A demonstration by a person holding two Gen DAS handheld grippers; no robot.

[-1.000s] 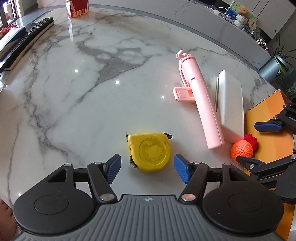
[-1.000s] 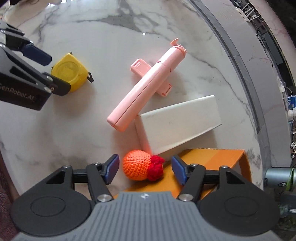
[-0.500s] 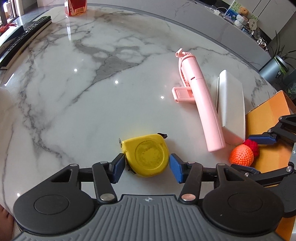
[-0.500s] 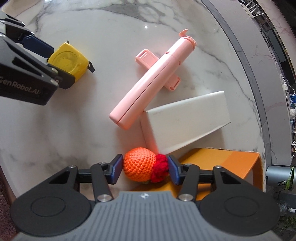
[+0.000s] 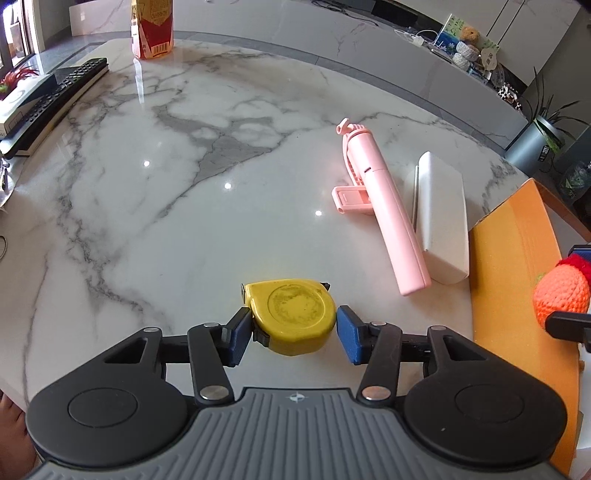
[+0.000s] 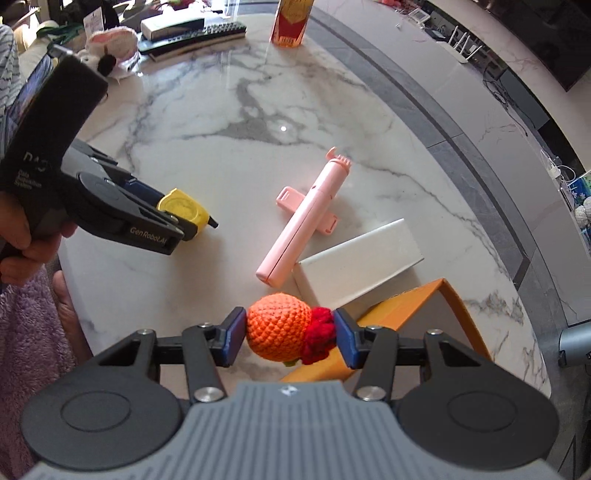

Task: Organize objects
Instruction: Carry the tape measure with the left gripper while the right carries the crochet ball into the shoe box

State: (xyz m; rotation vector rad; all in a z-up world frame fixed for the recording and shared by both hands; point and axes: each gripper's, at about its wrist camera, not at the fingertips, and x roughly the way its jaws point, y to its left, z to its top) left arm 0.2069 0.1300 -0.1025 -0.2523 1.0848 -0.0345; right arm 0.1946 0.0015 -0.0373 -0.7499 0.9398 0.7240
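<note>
White marble table (image 5: 155, 221) with grey veins, shiny, living-room shelves behind. Left gripper (image 5: 294, 334): jaws closing around the yellow tape measure (image 5: 293, 317); both blue pads are against its sides, and it sits near the table's near edge. Right gripper (image 6: 290, 336): jaws clamped on the orange crochet toy (image 6: 279, 330), one pad on the orange body, the other on its red tuft, and the toy is off the surface above the orange box (image 6: 413, 306) at the table's right edge. Pink selfie stick (image 6: 303, 221) lies mid-table, its lower end touching the white box (image 6: 360, 260), which butts against the orange box. Far edge: red-and-yellow carton (image 5: 152, 27). Far-left corner: black remote (image 5: 55, 101) lying on a book. A hand (image 6: 26, 236) holds the left gripper's handle at the near-left edge.
</note>
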